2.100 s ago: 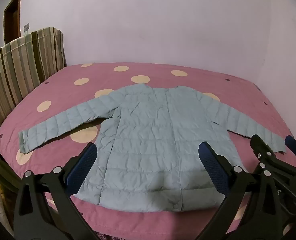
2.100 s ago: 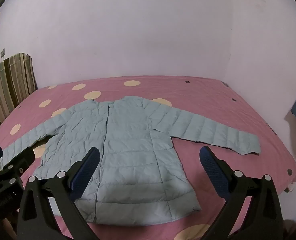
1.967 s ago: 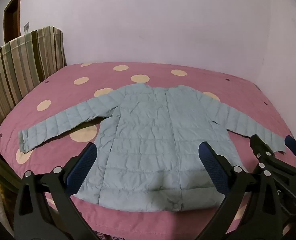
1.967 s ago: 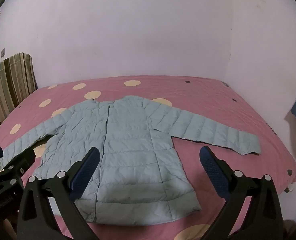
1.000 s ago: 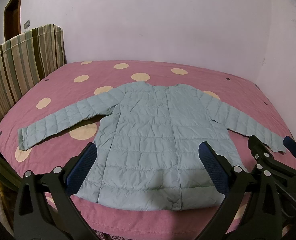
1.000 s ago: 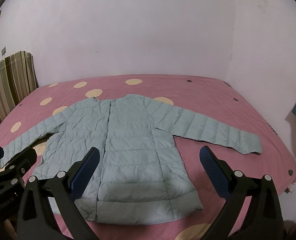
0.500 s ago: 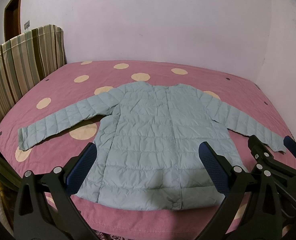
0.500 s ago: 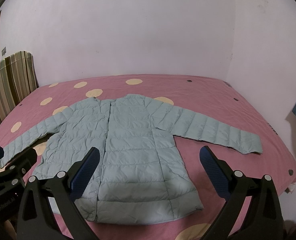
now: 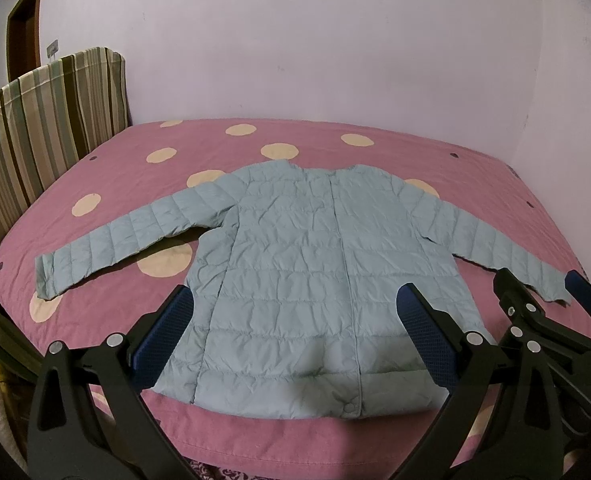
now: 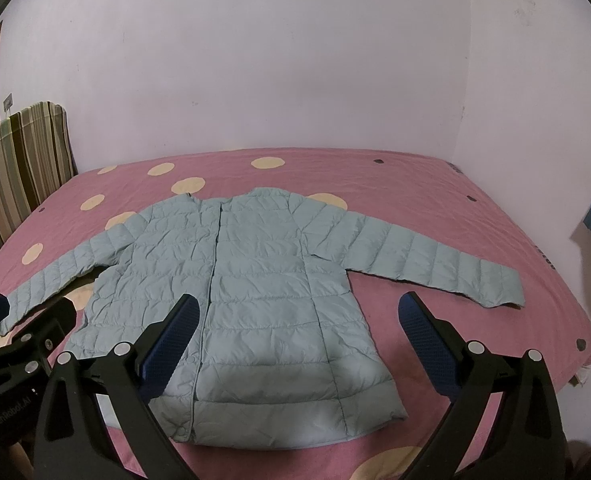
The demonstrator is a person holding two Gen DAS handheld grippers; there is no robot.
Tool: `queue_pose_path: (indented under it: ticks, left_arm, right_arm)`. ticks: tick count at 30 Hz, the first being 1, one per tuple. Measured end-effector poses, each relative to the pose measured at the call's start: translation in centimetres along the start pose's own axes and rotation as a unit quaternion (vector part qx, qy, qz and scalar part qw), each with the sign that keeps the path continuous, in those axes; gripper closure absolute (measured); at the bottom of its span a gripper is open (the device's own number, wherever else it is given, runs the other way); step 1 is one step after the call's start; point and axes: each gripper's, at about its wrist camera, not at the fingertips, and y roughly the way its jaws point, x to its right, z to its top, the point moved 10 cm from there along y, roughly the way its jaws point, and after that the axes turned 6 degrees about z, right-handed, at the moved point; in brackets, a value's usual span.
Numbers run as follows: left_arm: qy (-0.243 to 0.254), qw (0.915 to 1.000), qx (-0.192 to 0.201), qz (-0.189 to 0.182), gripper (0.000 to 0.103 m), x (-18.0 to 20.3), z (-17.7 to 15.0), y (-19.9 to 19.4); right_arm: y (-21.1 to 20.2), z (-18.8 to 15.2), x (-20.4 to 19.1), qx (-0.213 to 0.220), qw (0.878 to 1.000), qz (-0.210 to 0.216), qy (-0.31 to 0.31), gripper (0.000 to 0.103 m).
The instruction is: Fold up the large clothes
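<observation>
A light blue quilted jacket (image 9: pixel 311 264) lies flat on the pink bed, front up, closed, both sleeves spread out to the sides. It also shows in the right wrist view (image 10: pixel 239 280). My left gripper (image 9: pixel 295 320) is open and empty, held above the jacket's lower hem. My right gripper (image 10: pixel 295 320) is open and empty, above the jacket's lower right part. Each gripper shows at the edge of the other's view: the right one (image 9: pixel 543 300) and the left one (image 10: pixel 27 316).
The bed (image 9: pixel 495 184) has a pink cover with cream dots and fills the corner of the room. A striped headboard (image 9: pixel 43 128) stands on the left. Plain walls rise behind and on the right. A brown door (image 9: pixel 23 32) is at the far left.
Both grippers have shifted slightly, so the jacket sits a little higher in view. The jacket has not moved and both grippers stay open.
</observation>
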Motion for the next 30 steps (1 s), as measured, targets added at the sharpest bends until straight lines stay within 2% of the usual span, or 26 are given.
queue_pose_path:
  ticks: [6,10,21,27,30]
  left_arm:
    - [0.0,1.0,-0.001,0.0,0.002,0.1,-0.2,0.1]
    - [0.0,1.0,-0.002,0.0,0.002,0.2,-0.6,0.1]
    - [-0.003,0.9998,-0.019,-0.002,0.002,0.4,-1.5,1.4]
    - [-0.026,0.999,-0.038,0.003,0.002,-1.1,-1.1,4.1]
    - [-0.05,0.9972,-0.05,0.022,0.002,-3.1,-1.2,6.5]
  right_arm:
    - [0.1,0.0,0.1,0.0,1.0,0.0,0.0,0.004]
    - [0.6,1.1,-0.5,-0.004,1.0,0.001,0.0,0.004]
    - [2.5,0.4,-1.0,-0.013,1.0,0.003,0.005,0.004]
    - [3.9,0.3,0.2,-0.017,0.999,0.005,0.028,0.004]
    - [5.0,0.2,2.0,-0.016,0.998,0.002,0.055,0.004]
